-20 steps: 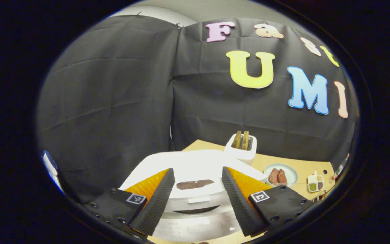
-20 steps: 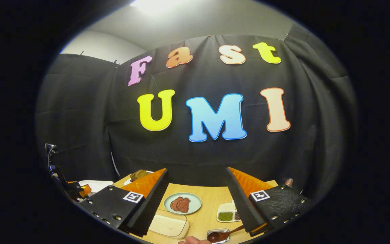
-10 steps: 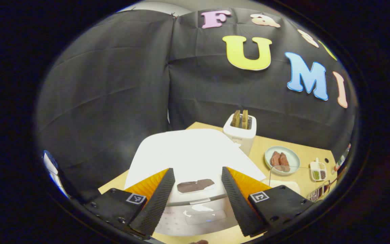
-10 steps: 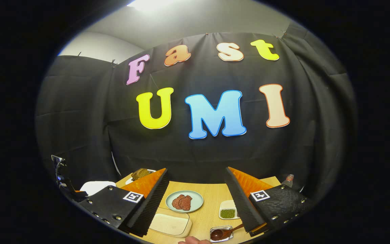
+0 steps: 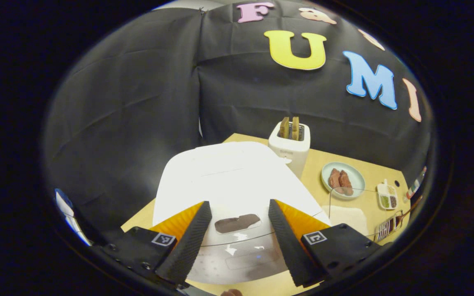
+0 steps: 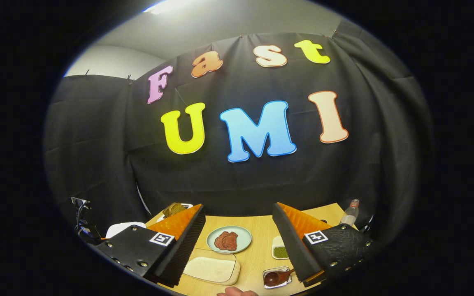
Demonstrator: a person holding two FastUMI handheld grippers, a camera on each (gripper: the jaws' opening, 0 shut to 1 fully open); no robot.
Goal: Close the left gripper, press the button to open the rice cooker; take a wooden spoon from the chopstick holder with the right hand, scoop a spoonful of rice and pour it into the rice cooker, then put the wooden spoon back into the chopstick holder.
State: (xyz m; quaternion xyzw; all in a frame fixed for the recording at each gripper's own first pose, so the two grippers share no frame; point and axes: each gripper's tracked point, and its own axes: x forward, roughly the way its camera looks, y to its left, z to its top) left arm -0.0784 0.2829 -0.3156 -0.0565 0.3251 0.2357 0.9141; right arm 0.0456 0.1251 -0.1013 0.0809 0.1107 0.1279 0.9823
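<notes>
Rice cooker (image 5: 228, 176), lower centre of the left gripper view: rigid, heavy, lid shut; left gripper (image 5: 237, 242) and right gripper (image 6: 237, 246) both gape wide, empty, so closed fingertips should press its front button.

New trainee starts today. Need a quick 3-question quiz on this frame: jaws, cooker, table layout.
1. True or false: the left gripper has its jaws shut.
2. What sits in the slots of the toaster?
A. bread slices
B. a wooden spoon
C. nothing
3. In the left gripper view, the dark patch on the front of the white rice cooker shows between the gripper's ____.

Key
1. False: the jaws stand apart, as do those of the right gripper.
2. A
3. jaws
</notes>
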